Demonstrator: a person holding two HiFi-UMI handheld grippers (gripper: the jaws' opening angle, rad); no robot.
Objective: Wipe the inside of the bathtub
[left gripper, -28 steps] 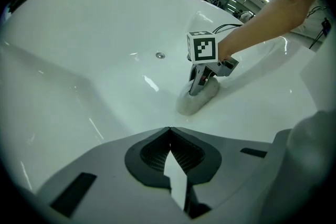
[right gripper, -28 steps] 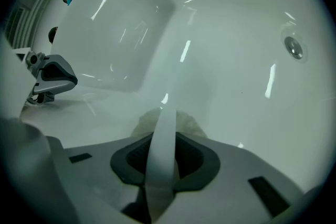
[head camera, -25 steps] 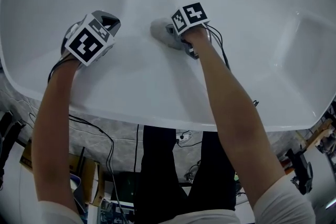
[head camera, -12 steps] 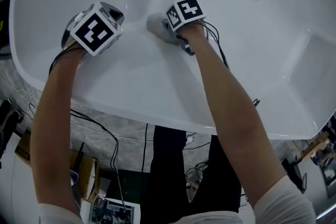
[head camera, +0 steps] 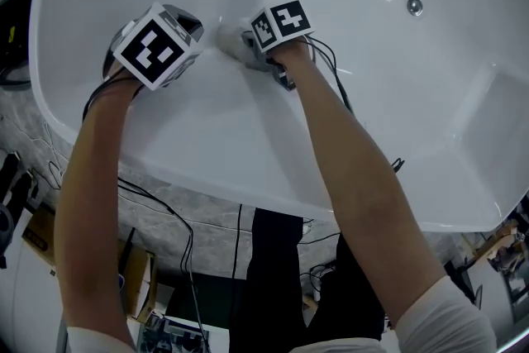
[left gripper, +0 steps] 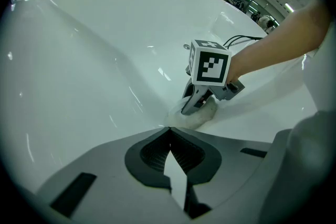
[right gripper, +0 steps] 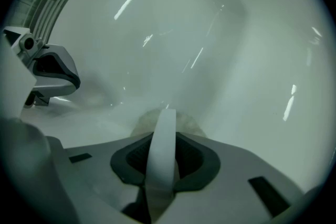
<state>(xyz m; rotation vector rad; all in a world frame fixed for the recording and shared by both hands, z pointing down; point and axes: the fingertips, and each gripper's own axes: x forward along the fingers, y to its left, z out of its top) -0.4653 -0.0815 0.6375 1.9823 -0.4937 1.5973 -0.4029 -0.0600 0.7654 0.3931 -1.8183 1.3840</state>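
The white bathtub (head camera: pixel 388 95) fills the head view, and both grippers are down inside it. My right gripper (head camera: pixel 245 40) presses a pale wiping cloth (head camera: pixel 229 37) against the tub's curved inner wall near the left end. In the right gripper view, a fold of the cloth (right gripper: pixel 164 139) stands between the jaws of the right gripper (right gripper: pixel 167 113), which is shut on it. My left gripper (head camera: pixel 188 22) hovers just left of the cloth; its tips meet with nothing between them. The left gripper view shows the left gripper (left gripper: pixel 169 131), the right gripper (left gripper: pixel 195 105) and the cloth (left gripper: pixel 199 115).
The round metal drain (head camera: pixel 414 6) lies at the tub's far right. A recessed step (head camera: pixel 496 107) forms the right end of the tub. Below the tub's near rim (head camera: pixel 248 194) are a grey stone surround, cables and the person's dark trousers.
The right gripper has slid the cloth leftwards along the tub wall, closer to the left gripper. The left gripper has stayed roughly in place, and the head view has shifted left.
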